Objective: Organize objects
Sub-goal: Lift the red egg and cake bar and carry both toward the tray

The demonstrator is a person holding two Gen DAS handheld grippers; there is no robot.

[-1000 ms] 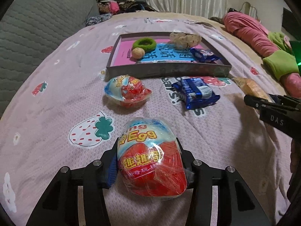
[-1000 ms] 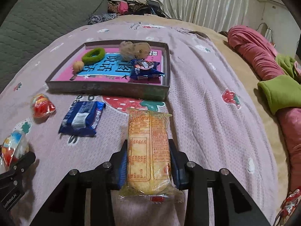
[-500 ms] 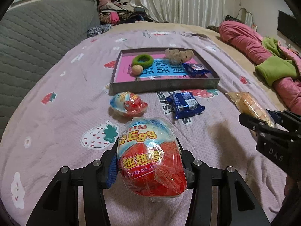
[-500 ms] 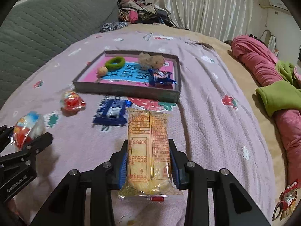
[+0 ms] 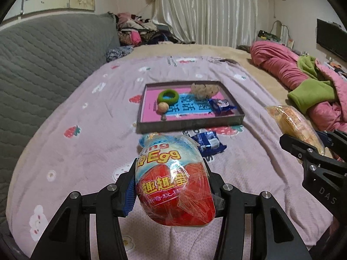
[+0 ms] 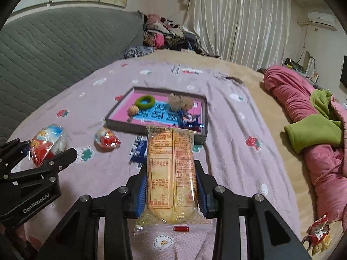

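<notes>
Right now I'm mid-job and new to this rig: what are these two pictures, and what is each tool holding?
Each picture comes from a fisheye camera on a hand-held two-finger tool, looking along its fingers.

The left tool is shut on a toy egg. The right tool is shut on a yellow snack pack.

Both hang above a bed sheet. A shallow tray ahead holds a green ring, a small ball and a blue packet. Another egg and a blue wrapper lie loose.

A grey quilted sofa (image 5: 49,49), white curtains (image 6: 238,19) and a pink-and-green quilt (image 6: 314,117) border the strawberry-print bedspread (image 5: 71,143).
</notes>
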